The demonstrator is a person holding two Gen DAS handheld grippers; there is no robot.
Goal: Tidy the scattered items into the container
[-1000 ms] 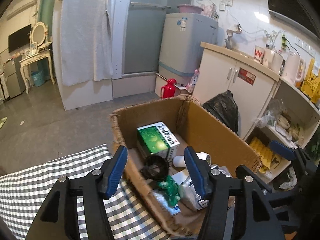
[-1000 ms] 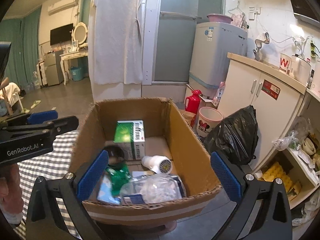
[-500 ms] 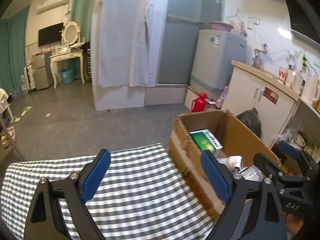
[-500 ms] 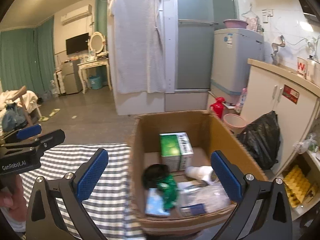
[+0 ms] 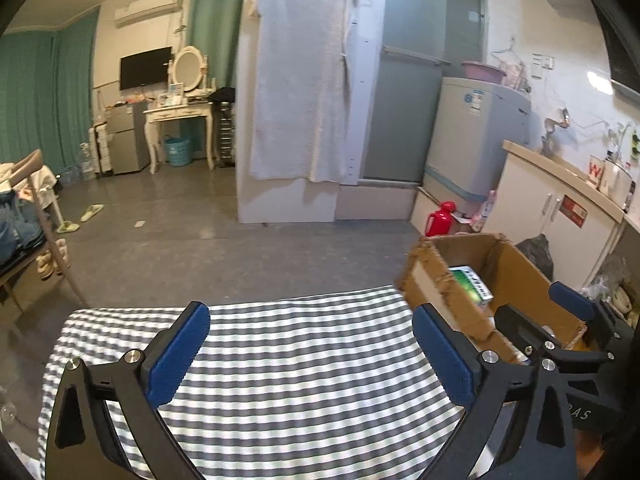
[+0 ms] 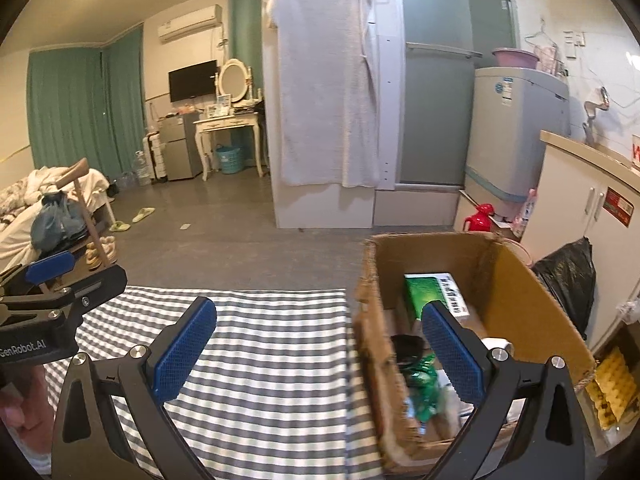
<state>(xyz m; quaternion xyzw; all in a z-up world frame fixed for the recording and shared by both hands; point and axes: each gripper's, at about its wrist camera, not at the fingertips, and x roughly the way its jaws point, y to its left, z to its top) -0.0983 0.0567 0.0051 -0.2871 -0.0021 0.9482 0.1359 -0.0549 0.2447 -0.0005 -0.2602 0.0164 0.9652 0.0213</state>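
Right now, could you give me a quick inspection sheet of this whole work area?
Surface: striped cloth, nothing seen on it.
Job's things: cardboard box at the cloth's right edge holds a green carton, a green packet and more.
Clutter: black bag, red flask on the floor.
Tools: left tool open, empty; right tool open, empty.
Cables: nothing seen.
Surroundings: hanging towel, washer.

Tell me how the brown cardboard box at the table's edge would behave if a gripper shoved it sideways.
The brown cardboard box would probably slide rather than tip: it looks wide and holds several items low inside. Its torn, ragged near wall would likely buckle under a push. The striped tablecloth may bunch up if the box drags across it.
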